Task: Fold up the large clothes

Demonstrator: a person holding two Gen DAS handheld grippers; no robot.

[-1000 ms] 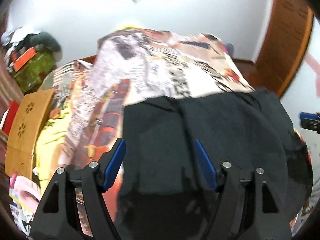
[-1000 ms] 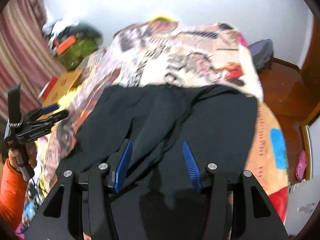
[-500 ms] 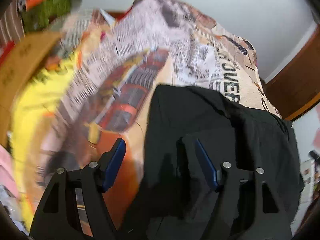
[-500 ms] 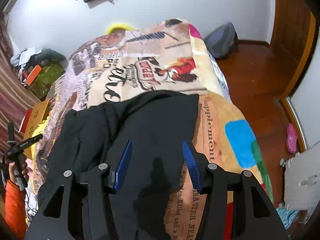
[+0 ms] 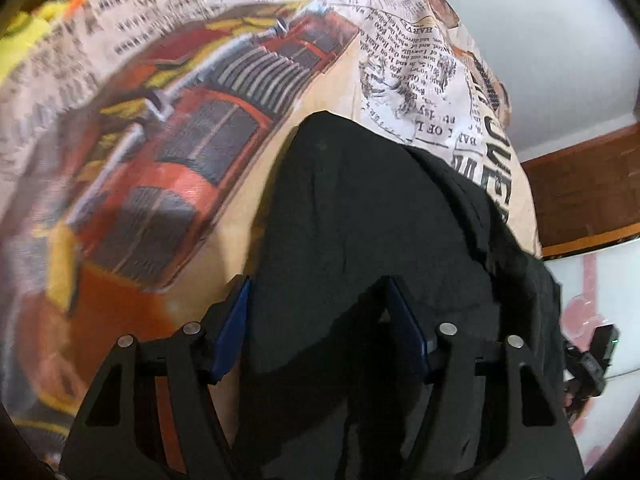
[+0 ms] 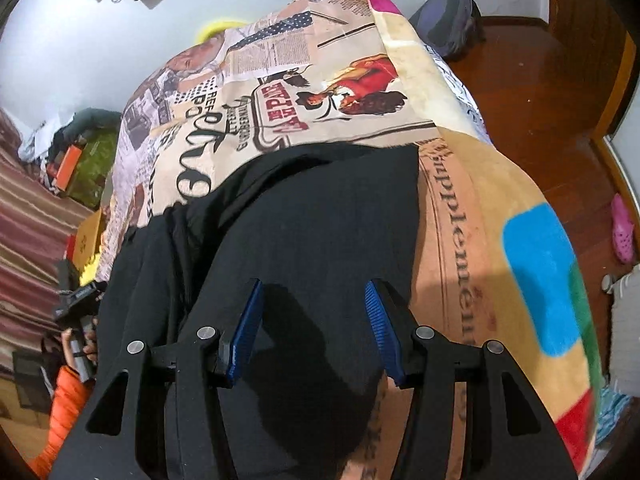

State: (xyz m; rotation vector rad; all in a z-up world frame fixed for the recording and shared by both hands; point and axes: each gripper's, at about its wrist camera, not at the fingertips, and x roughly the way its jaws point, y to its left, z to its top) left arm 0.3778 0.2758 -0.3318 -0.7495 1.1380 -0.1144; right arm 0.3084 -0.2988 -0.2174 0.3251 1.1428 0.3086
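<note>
A large black garment point(image 5: 360, 216) lies spread on a bed covered by a newspaper-print blanket point(image 5: 168, 128). My left gripper point(image 5: 318, 308) is open, low over the garment's left edge, with cloth showing between its blue pads point(image 5: 234, 320). In the right wrist view the same garment point(image 6: 312, 216) shows its right edge and far corner. My right gripper point(image 6: 312, 312) is open and hovers over the garment near that right edge. The left gripper point(image 6: 78, 296) also shows at the far left of the right wrist view.
The blanket point(image 6: 480, 208) drops off the bed's right side to a wooden floor point(image 6: 532, 92). A dark bag point(image 6: 448, 16) lies on the floor by the wall. Boxes and clutter point(image 6: 80, 160) stand left of the bed. A pink shoe point(image 6: 624, 232) lies at right.
Both grippers have dropped lower and spread apart, the left toward the garment's left edge, the right toward its right edge. Both stay open.
</note>
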